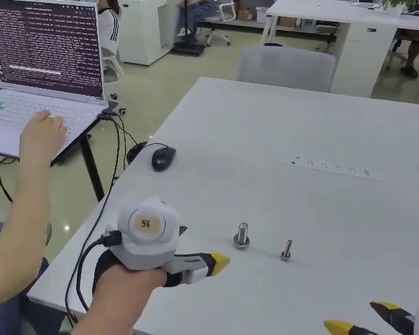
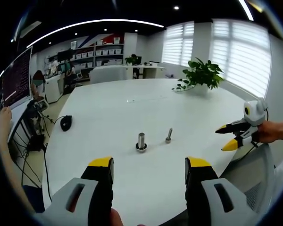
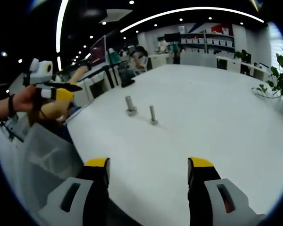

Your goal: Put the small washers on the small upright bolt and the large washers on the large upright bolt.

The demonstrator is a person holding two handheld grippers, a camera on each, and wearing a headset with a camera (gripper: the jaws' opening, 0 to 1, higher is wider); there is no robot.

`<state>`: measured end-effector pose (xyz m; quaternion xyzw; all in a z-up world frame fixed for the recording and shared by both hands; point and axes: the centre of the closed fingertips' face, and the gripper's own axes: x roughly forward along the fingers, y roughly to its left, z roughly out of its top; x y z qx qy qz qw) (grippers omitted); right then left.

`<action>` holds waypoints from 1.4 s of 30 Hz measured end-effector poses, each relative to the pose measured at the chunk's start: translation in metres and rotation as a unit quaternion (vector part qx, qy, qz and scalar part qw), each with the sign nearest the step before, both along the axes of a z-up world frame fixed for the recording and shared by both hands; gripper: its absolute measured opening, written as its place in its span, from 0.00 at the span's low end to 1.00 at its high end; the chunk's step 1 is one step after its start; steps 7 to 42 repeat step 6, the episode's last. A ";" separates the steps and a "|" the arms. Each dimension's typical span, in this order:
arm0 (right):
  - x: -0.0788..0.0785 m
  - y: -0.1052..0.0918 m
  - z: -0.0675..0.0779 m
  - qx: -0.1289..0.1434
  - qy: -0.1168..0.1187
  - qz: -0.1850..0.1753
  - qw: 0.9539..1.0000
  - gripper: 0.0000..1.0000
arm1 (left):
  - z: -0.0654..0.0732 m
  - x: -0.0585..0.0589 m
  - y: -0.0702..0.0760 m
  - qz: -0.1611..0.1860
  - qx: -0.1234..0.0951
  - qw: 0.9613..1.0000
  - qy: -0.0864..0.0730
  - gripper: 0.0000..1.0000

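Large bolt (image 1: 241, 235) and small bolt (image 1: 286, 250) stand upright, close together, on the white table (image 1: 265, 139). Left gripper (image 1: 201, 246) is just left of the large bolt, jaws apart, empty. Right gripper (image 1: 362, 316) is at the near edge, jaws apart, empty. Mouse (image 1: 163, 158) is farther back.

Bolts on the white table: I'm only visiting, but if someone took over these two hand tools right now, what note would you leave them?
Left gripper: fingers open, holding nothing, near the table's edge, pointed at the bolts.
Right gripper: fingers open, holding nothing, facing the bolts from the other side.
Large bolt and small bolt: upright, side by side but apart, on the table.
Done: too small to tell whether any washers sit on a bolt.
Left: pick up the washers, small ones onto the small bolt, large ones onto the large bolt.
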<state>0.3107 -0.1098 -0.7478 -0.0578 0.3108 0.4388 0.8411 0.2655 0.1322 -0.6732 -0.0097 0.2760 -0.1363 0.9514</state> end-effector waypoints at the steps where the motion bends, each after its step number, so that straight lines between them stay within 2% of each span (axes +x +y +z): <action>1: 0.001 -0.001 0.000 0.001 -0.001 -0.001 1.000 0.69 | 0.000 0.000 -0.001 -0.001 0.001 1.000 0.000 0.61; 42: -0.001 0.000 0.001 0.003 -0.002 0.001 1.000 0.69 | -0.001 0.000 -0.004 0.001 -0.001 1.000 -0.001 0.61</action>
